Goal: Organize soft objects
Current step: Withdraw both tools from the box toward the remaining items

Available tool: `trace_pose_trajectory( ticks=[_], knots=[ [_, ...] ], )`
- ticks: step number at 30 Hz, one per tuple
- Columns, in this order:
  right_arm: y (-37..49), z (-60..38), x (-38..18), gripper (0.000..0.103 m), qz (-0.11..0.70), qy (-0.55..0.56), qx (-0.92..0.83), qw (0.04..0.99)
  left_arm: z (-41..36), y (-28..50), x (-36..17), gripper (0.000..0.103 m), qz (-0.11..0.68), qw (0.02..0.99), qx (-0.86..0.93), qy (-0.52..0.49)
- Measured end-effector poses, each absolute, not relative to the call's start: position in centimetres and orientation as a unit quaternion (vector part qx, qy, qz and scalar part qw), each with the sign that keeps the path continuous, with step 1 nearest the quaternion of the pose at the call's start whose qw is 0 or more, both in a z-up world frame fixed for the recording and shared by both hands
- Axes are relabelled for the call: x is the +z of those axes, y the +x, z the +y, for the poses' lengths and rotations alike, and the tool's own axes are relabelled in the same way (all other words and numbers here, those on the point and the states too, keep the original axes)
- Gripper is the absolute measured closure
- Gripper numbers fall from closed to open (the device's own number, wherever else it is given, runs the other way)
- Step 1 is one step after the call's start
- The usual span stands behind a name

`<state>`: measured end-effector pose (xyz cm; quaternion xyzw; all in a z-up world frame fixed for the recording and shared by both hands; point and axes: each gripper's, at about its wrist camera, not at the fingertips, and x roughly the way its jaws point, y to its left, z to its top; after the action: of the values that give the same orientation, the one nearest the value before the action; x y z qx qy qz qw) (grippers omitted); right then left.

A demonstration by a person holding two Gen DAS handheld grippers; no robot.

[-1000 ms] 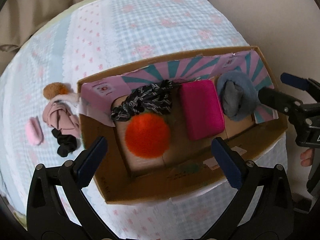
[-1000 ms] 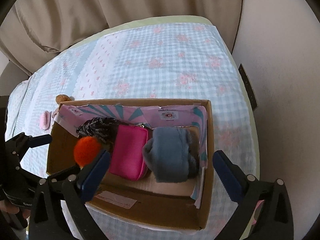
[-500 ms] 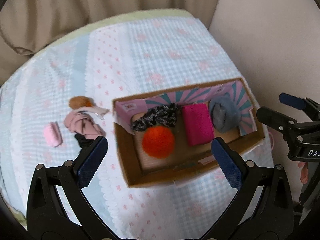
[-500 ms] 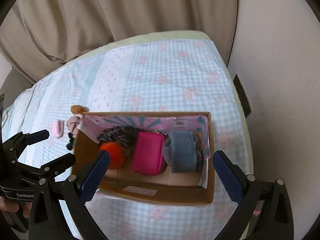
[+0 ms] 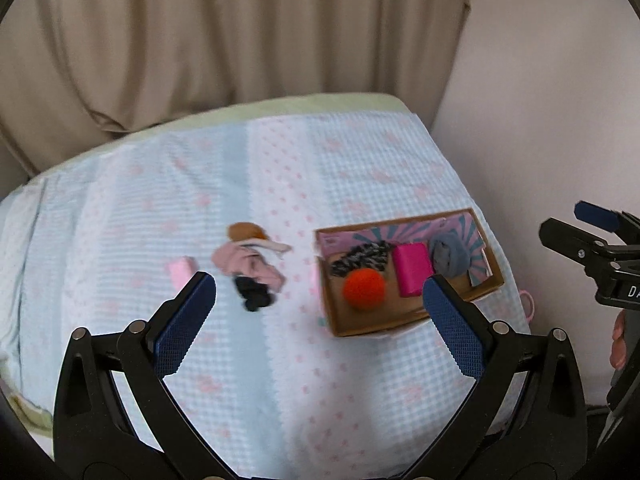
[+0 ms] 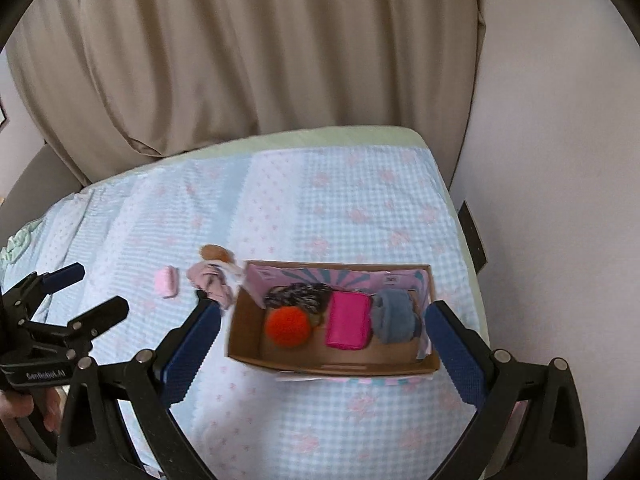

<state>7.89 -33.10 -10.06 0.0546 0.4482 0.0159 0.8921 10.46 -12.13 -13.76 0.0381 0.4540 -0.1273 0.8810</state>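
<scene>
You're looking down on a bed (image 6: 360, 208) with a pale blue gingham cover, beige curtains (image 6: 248, 52) behind it and a white wall (image 6: 560, 160) to the right. The cardboard box (image 6: 328, 362) holds an orange pom-pom (image 6: 287, 325), a magenta pouch (image 6: 347, 325) and a grey-blue roll (image 6: 394, 320). Pink clothing (image 5: 248, 264) lies left of it. Your left tool (image 5: 320, 316) and right tool (image 6: 322, 354) both gape wide, holding nothing.

Box (image 6: 332, 362): open cardboard, on the bed.
Inside, left to right: striped scrunchie (image 6: 298, 295), orange pompom (image 6: 287, 325), magenta pouch (image 6: 347, 320), grey roll (image 6: 394, 316).
Outside, left of box: pink cloth (image 5: 248, 262), black scrunchie (image 5: 254, 298), brown plush (image 5: 245, 231), pink pad (image 5: 180, 270).
</scene>
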Motion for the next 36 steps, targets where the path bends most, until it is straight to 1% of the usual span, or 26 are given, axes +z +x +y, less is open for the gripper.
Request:
trace_pose_trajectory(
  ticks=[10,18,27,32,36],
  knots=[
    [3.7,-25.7,-4.3,0.001,0.383,0.046,-0.007,0.923,-2.2,7.0,-8.3,0.0,0.405,0.91,-0.086,-0.001],
    [3.5,-20.5,-3.1,0.001,0.354,0.046,-0.002,0.934,3.6,7.2,-7.1,0.0,0.389,0.918,-0.08,-0.015],
    [6.3,-14.7,-4.7,0.001,0.373,0.058,0.006,0.926,9.6,10.3,-9.6,0.0,0.411,0.908,-0.076,-0.024],
    [9.2,-12.0,-7.7,0.001,0.394,0.066,0.006,0.917,12.5,13.8,-13.2,0.0,0.427,0.9,-0.082,-0.025],
    [11.9,-10.4,-12.3,0.001,0.409,0.093,0.013,0.908,13.6,16.3,-17.3,0.0,0.433,0.895,-0.106,-0.028]
  ],
)
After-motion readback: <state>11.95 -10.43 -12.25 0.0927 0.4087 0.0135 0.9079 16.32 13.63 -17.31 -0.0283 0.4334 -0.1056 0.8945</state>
